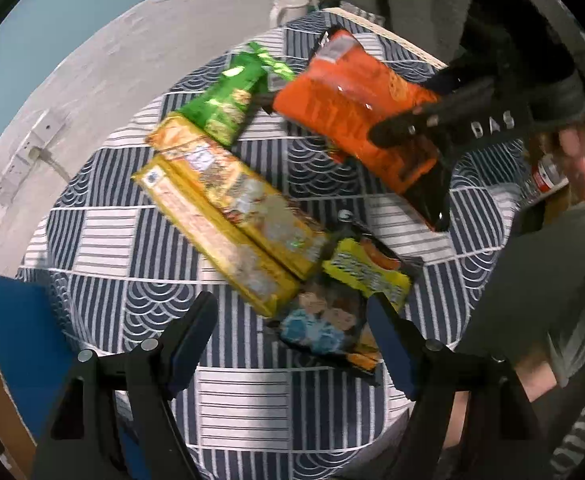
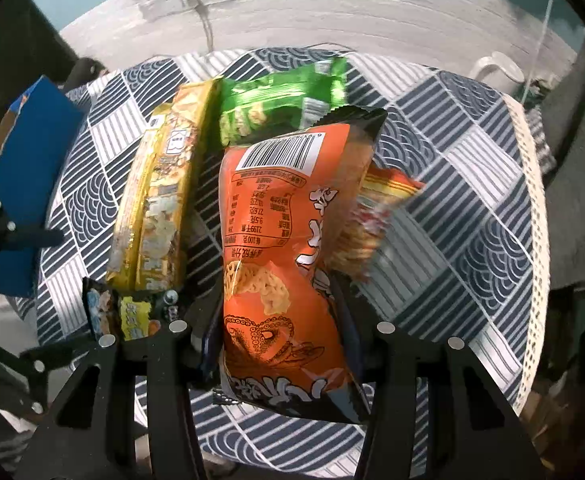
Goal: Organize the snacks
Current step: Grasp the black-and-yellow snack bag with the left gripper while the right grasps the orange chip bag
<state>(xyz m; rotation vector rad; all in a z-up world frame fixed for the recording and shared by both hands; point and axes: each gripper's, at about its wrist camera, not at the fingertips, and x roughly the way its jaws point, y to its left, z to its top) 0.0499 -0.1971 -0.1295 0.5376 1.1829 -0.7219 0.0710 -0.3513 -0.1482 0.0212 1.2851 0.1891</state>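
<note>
My right gripper (image 2: 280,316) is shut on an orange snack bag (image 2: 288,248) and holds it above the table; the bag also shows in the left wrist view (image 1: 356,108) with the right gripper (image 1: 420,128) clamped on it. My left gripper (image 1: 292,320) is open and empty, low over the table's near side. Just ahead of it lies a small dark and yellow snack pack (image 1: 348,300). Two long yellow packs (image 1: 232,220) lie side by side in the middle, a green bag (image 1: 232,96) beyond them. A red-yellow packet (image 2: 380,208) lies behind the orange bag.
The round table (image 1: 104,232) has a navy and white patterned cloth. A blue box (image 1: 16,320) stands at its left edge. A white mug (image 1: 288,10) sits at the far edge. A bottle with a red label (image 1: 548,176) is at the right, by the person's hand.
</note>
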